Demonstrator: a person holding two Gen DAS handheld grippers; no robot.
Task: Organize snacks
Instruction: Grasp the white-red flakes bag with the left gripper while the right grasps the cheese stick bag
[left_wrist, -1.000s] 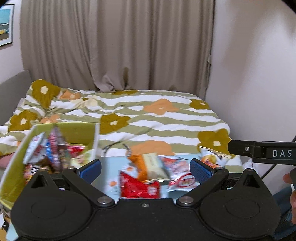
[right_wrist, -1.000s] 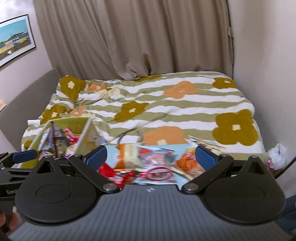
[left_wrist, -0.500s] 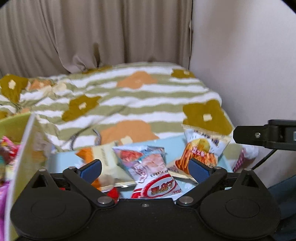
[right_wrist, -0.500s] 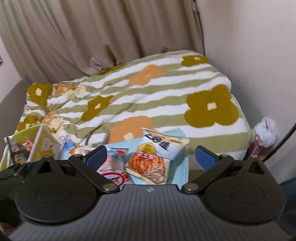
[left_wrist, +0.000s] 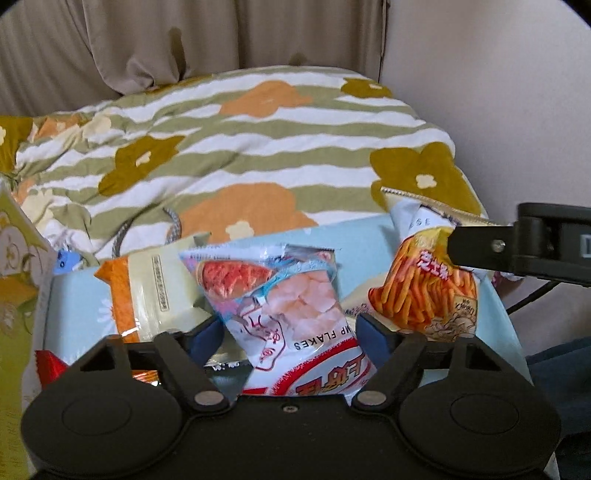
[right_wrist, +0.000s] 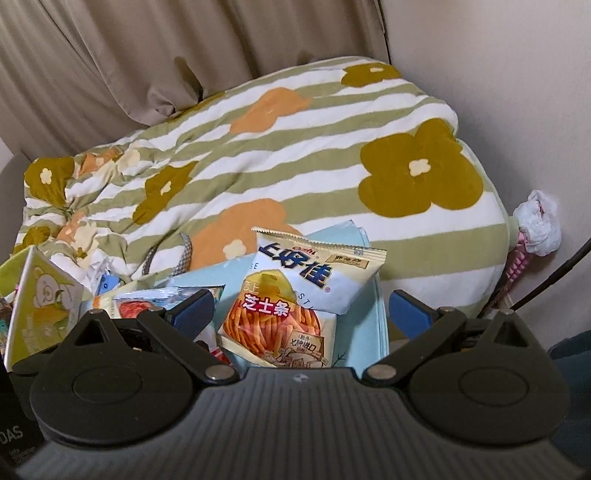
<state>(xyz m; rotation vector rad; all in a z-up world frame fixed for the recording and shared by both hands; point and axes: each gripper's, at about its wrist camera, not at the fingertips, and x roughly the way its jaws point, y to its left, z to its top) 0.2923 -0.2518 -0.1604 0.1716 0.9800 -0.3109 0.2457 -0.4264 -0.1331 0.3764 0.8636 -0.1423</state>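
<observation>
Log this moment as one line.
left gripper: open, around shrimp flakes bag | right gripper: open, over cheese sticks bag | nothing gripped

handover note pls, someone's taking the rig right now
Left gripper: jaws open, around the shrimp flakes bag, not closed on it.
Right gripper: jaws open, empty, over the cheese sticks bag.
Both bags and an orange-and-cream packet lie loose on the light blue tray. The green box at left already holds some snacks.
Left: grasp each bag, move it to the box.
</observation>
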